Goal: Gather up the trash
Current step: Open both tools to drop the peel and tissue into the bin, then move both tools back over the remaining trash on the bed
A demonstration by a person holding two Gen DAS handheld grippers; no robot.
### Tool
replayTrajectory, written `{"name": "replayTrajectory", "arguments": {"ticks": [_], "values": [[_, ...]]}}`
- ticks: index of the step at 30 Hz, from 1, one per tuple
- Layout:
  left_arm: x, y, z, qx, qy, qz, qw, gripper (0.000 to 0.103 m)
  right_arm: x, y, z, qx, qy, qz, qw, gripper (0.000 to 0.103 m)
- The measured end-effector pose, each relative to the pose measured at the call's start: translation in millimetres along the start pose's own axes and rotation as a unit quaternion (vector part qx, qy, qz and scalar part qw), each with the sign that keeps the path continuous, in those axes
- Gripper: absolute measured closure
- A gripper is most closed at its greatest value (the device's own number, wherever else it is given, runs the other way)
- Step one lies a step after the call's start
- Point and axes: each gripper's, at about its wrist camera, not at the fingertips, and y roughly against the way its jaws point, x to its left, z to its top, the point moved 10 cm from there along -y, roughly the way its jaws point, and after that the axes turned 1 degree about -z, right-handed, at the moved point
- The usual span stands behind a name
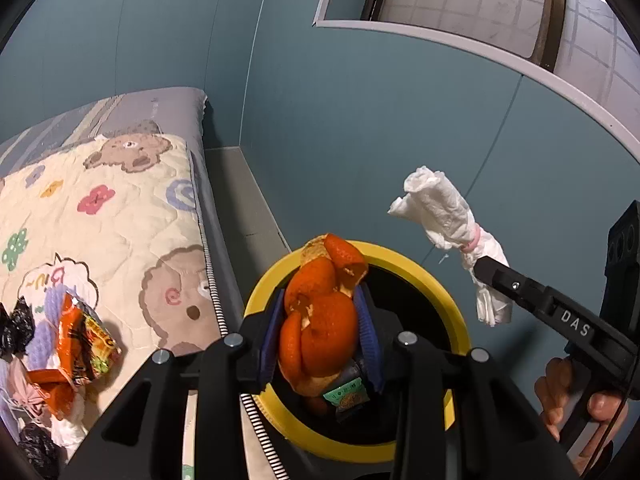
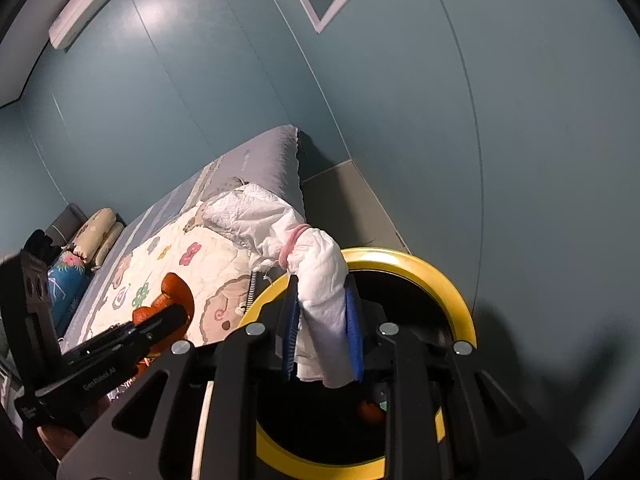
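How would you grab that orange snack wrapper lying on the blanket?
Pinch the snack wrapper across its raised, crinkled upper edge, coming down from above. It lies nearly flat on the quilt, so the lifted edge is the only part tongs could close around. Both tongs are full now.

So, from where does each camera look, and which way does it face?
Left wrist: sits on the left gripper, facing down over the yellow-rimmed bin; its fingers clamp orange peel; a hand shows.
Right wrist: sits on the right gripper, facing the bin; its fingers clamp a tied white tissue bundle.
Shared: bin, bed quilt, both grippers.
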Motion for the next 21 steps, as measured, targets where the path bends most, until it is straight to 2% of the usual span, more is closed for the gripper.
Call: {"name": "replayTrajectory", "arguments": {"ticks": [2,6,9,11,14,21], "values": [[1,-4,-2,0.003,0.004,0.001,1.0000,0.065,-5,-3,1,0.001,-0.005,-0.004,1.000,0.080],[1,-4,0,-0.003,0.007,0.001,1.0000,0.049,-12,-6,2,0.003,-0.012,-0.006,1.000,0.067],[3,-1,0,-0.005,0.009,0.008,0.9999,0.039,-16,-5,2,0.001,-0.017,-0.012,1.000,0.062],[6,1,0,-0.006,0.011,0.007,0.9999,0.038,-16,-3,2,0.001,-0.020,-0.012,1.000,0.060],[14,8,-1,-0.010,0.015,0.011,0.9998,0.031,-15,1,1,-0.002,-0.020,-0.015,1.000,0.057],[38,39,-5,-0.031,0.015,0.040,0.9986,0.015,-5,11,2,-0.014,-0.009,-0.011,1.000,0.048]]}}
